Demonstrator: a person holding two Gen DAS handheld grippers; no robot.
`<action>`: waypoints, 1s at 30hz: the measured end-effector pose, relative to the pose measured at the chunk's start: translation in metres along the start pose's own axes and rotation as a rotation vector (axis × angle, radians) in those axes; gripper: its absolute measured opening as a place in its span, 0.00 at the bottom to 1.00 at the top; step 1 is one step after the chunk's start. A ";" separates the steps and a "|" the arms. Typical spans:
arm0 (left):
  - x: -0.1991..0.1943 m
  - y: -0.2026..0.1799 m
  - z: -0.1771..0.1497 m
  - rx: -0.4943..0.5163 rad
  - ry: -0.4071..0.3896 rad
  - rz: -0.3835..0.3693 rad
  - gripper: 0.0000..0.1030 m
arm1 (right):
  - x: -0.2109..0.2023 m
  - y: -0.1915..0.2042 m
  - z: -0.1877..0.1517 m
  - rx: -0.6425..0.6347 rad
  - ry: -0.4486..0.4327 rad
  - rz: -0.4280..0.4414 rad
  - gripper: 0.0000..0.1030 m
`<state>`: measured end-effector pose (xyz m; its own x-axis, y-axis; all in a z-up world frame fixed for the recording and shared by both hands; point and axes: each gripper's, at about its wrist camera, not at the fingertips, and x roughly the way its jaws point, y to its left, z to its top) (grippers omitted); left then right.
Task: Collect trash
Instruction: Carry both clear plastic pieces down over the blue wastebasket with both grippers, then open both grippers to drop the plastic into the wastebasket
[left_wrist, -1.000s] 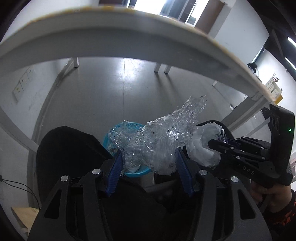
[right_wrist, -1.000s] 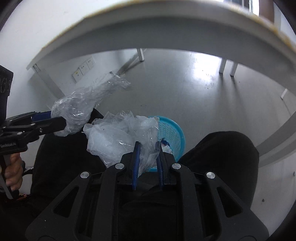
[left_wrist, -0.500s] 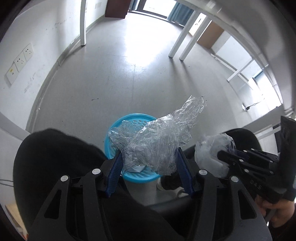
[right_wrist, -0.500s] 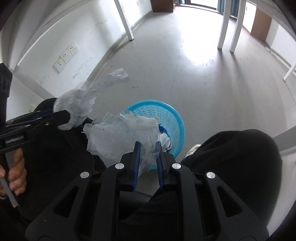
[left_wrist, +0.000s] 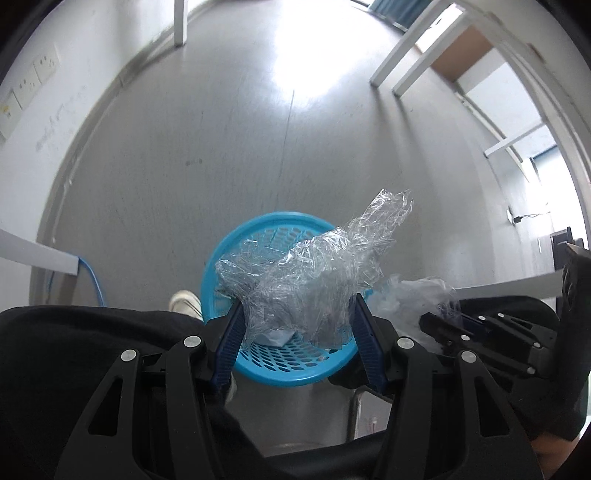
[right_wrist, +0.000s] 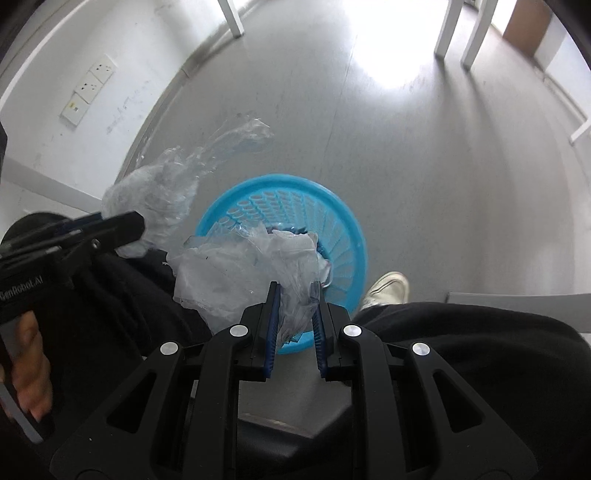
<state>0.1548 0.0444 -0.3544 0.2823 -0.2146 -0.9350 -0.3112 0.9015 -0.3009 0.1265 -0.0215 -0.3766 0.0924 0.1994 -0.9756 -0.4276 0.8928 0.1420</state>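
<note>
light: daylight | glare: blown-out floor (left_wrist: 295, 74) patch | edges: fisheye-bent, dark

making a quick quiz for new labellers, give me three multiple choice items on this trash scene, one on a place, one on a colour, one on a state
1. Where does the perforated plastic waste basket stand?
A. on a table
B. on the grey floor, between the person's legs
C. on a chair

2. What colour is the basket?
A. light blue
B. red
C. black

3. What is the state of the left claw?
A. open and empty
B. shut flat with nothing between its pads
C. closed on a crumpled wad of clear plastic film

Key: 1 B, the basket sits on the floor with a black trouser leg on each side and a white shoe beside it. 2 A, its rim and mesh wall are light blue in both views. 3 C, the blue pads press both sides of the clear film above the basket.
</note>
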 end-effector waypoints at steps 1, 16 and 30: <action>0.006 0.000 0.002 -0.006 0.016 0.000 0.54 | 0.007 -0.002 0.003 0.004 0.017 -0.003 0.15; 0.081 0.015 0.025 -0.115 0.229 -0.029 0.59 | 0.100 -0.027 0.020 0.153 0.238 0.048 0.21; 0.031 0.033 0.025 -0.154 0.105 -0.069 0.74 | 0.055 -0.020 0.011 0.080 0.119 0.079 0.58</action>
<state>0.1763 0.0767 -0.3887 0.2138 -0.3191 -0.9233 -0.4320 0.8168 -0.3824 0.1499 -0.0242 -0.4312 -0.0477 0.2249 -0.9732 -0.3556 0.9067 0.2269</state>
